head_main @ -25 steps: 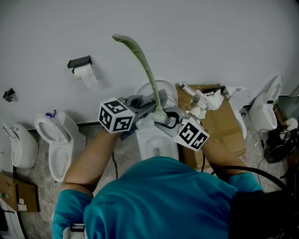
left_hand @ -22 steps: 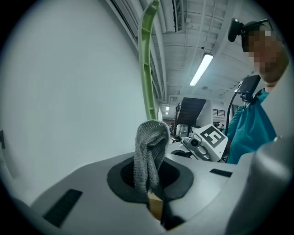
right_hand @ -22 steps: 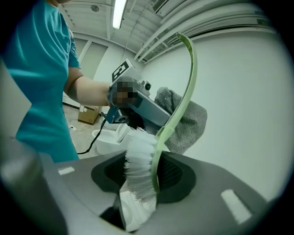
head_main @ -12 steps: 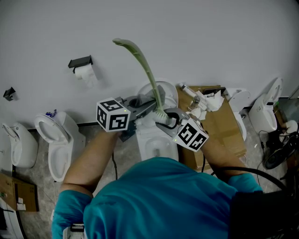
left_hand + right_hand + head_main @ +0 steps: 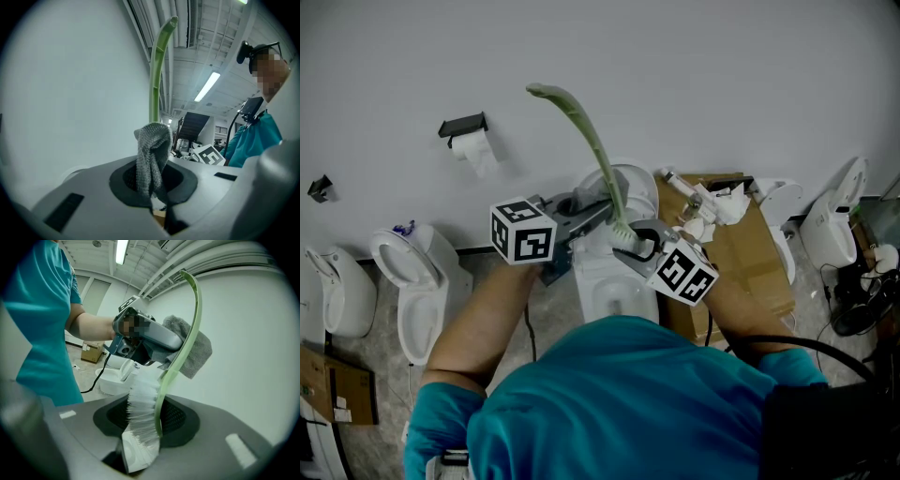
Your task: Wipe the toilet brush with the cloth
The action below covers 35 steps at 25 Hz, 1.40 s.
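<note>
Right tongs (image 5: pixel 146 425) are closed on the head of the toilet brush (image 5: pixel 143 404). The white bristles and the pale green spine sit between the pads, so the jaws stand partly apart around them. From that grip the long green handle rises up and curves over at its tip, in front of the pale wall (image 5: pixel 722 84).

My left tongs (image 5: pixel 153 187) are pinched shut on a grey knitted cloth (image 5: pixel 152 150), which stands up out of the jaws in a bunched fold. The cloth lies against the lower part of the brush handle, a little above the bristles. In the right gripper view it shows on the far side of the stem, touching it. In the head view the two tongs meet nose to nose at the brush, left one level, right one tipped downward.

Below them is a white toilet (image 5: pixel 609 291). Beside it, on my right, lies a flattened cardboard box (image 5: pixel 750 234) with some white clutter at its far end. Another toilet (image 5: pixel 412 281) stands further left, under a toilet paper roll (image 5: pixel 472 147) on the wall.
</note>
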Each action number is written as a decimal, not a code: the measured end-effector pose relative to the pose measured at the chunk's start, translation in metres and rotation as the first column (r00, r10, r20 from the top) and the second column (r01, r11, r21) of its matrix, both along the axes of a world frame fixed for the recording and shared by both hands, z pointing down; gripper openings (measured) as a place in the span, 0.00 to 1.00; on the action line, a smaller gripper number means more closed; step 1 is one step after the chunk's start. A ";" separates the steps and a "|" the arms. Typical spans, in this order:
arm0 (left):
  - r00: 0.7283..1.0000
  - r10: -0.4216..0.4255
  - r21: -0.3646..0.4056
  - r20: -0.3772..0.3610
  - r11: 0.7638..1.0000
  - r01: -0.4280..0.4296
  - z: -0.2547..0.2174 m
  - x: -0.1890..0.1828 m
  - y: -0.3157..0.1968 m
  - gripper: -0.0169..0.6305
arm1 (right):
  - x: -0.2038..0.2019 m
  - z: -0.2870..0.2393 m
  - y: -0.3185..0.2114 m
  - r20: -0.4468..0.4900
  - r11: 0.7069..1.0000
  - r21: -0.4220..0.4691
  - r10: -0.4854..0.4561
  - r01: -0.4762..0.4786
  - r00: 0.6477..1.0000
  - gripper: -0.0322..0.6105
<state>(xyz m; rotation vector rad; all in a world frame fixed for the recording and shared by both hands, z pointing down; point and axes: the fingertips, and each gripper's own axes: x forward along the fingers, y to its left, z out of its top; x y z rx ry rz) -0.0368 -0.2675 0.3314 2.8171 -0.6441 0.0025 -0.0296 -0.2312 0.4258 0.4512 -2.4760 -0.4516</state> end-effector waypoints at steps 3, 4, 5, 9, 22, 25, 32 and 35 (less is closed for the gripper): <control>1.000 -0.004 0.006 -0.003 1.000 0.004 -0.002 0.000 -0.001 0.06 | 0.001 0.003 0.001 0.001 1.000 -0.005 -0.003 0.003 1.000 0.29; 1.000 -0.006 0.008 -0.005 1.000 0.006 -0.003 0.000 0.000 0.06 | 0.002 0.003 0.001 0.001 1.000 -0.005 -0.004 0.004 1.000 0.29; 1.000 -0.007 0.010 -0.007 1.000 0.007 -0.005 -0.001 0.000 0.06 | 0.002 0.003 0.002 0.000 1.000 -0.005 -0.005 0.005 1.000 0.29; 1.000 -0.013 0.015 -0.016 1.000 0.013 -0.009 -0.001 0.003 0.06 | 0.003 0.003 0.006 -0.001 1.000 -0.005 -0.008 0.008 1.000 0.29; 0.999 -0.025 0.036 -0.043 0.999 0.027 -0.024 -0.010 -0.001 0.06 | 0.001 0.010 0.003 -0.017 1.000 -0.016 -0.016 0.016 1.000 0.29; 0.998 -0.029 0.040 -0.049 0.999 0.031 -0.027 -0.014 -0.001 0.06 | -0.003 0.009 0.005 -0.022 1.000 -0.008 -0.030 0.030 0.999 0.29; 0.997 -0.042 0.053 -0.060 0.998 0.045 -0.033 -0.019 -0.004 0.06 | -0.001 0.015 0.004 -0.038 0.999 -0.017 -0.028 0.027 0.999 0.29; 0.997 -0.046 0.057 -0.066 0.997 0.050 -0.037 -0.021 -0.004 0.06 | -0.001 0.016 0.004 -0.040 0.999 -0.017 -0.033 0.032 0.999 0.29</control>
